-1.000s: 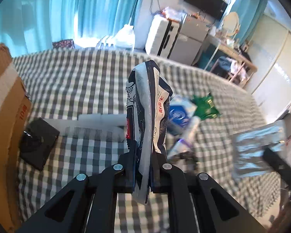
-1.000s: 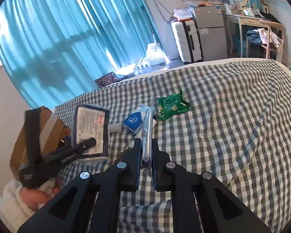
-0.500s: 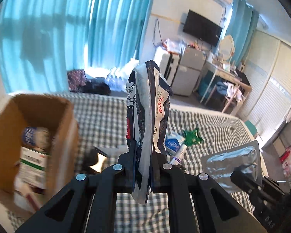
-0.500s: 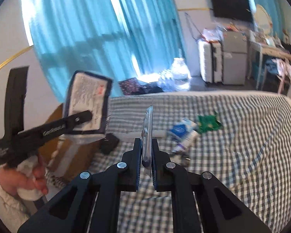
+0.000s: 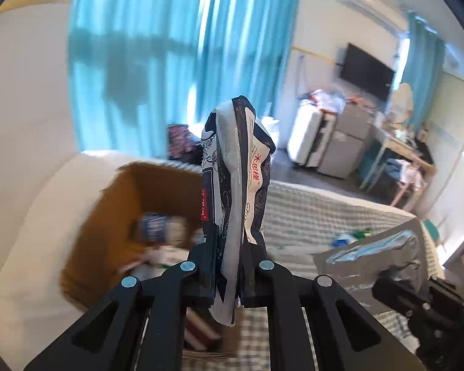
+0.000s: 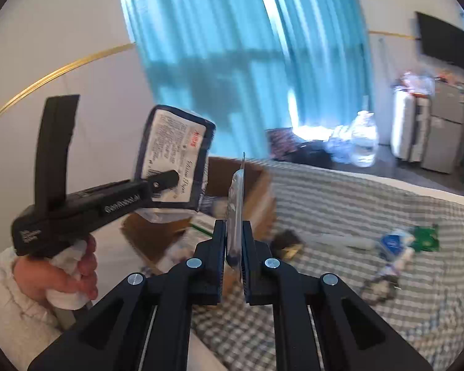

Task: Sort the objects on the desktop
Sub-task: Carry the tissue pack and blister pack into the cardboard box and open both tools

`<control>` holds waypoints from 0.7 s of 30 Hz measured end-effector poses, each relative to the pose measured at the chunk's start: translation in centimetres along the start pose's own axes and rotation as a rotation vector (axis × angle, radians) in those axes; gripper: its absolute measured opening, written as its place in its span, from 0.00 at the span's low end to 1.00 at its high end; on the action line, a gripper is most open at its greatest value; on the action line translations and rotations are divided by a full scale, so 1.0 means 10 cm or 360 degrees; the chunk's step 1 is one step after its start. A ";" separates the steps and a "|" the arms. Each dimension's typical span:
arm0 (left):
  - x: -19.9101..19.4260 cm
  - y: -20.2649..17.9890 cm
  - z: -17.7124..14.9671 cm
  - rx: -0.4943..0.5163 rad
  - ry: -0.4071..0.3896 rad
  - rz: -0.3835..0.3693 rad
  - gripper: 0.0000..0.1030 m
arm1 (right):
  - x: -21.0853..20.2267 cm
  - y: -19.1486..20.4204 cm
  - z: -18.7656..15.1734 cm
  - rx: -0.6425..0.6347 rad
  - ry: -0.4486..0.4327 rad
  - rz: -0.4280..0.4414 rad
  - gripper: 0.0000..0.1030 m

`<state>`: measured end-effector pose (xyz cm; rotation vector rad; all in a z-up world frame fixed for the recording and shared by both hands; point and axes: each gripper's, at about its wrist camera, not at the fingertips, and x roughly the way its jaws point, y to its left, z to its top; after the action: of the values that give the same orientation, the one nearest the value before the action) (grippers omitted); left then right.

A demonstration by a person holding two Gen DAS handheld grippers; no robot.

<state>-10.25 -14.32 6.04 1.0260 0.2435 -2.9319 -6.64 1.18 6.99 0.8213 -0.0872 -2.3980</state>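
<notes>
We note the left tongs clenched on an upright dark-and-white packet, above the open cardboard box. Right tongs pinch a thin silver pouch edge-on, box just beyond.

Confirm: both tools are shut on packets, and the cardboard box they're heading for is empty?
Not empty. The left wrist view shows the box already holding items, among them a blue-labelled pack, though blurred. The rest stands: the left tool is shut on the dark-and-white packet, and the right tool is shut on the thin silver packet.
</notes>
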 end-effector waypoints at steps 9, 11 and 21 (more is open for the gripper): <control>0.55 0.79 -0.22 -0.0101 0.0208 0.0194 0.09 | 0.96 0.22 0.13 -0.0016 0.0151 0.0112 0.09; 0.68 0.86 -0.26 -0.0102 0.0256 0.0210 0.09 | 1.19 0.22 0.17 -0.0005 0.0185 0.0116 0.09; 1.01 0.97 -0.30 -0.0026 0.0353 0.0315 0.50 | 1.86 0.10 0.52 0.0059 0.0185 0.0025 0.66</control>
<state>-15.61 -23.19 -3.87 1.2926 0.1591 -2.6383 -20.84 -10.68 1.43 0.9720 -0.0919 -2.3347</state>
